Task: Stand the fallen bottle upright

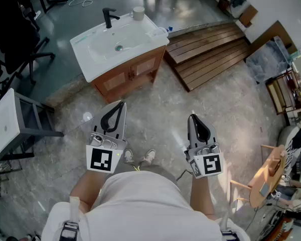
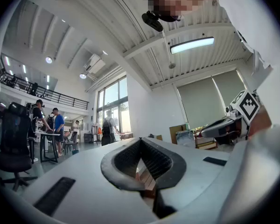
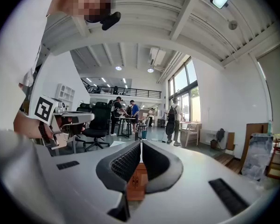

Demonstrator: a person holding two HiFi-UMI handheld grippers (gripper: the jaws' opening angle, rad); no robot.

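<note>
A white sink (image 1: 98, 51) with a black tap (image 1: 109, 17) sits on a wooden cabinet (image 1: 130, 77) ahead of me. A white cup (image 1: 138, 13) stands upright at its back edge. On its right rim lies a small pale thing (image 1: 162, 31), too small to tell whether it is the bottle. My left gripper (image 1: 121, 103) and right gripper (image 1: 192, 116) are held level in front of my body, well short of the cabinet. Both are shut with their tips together and nothing between them, as the left gripper view (image 2: 141, 139) and right gripper view (image 3: 141, 142) show.
A slatted wooden ramp (image 1: 210, 51) lies on the floor to the right of the cabinet. A black office chair (image 1: 20, 44) and a white table (image 1: 2, 124) stand at the left, a wooden chair (image 1: 268, 177) at the right. People (image 3: 123, 111) stand far off in the hall.
</note>
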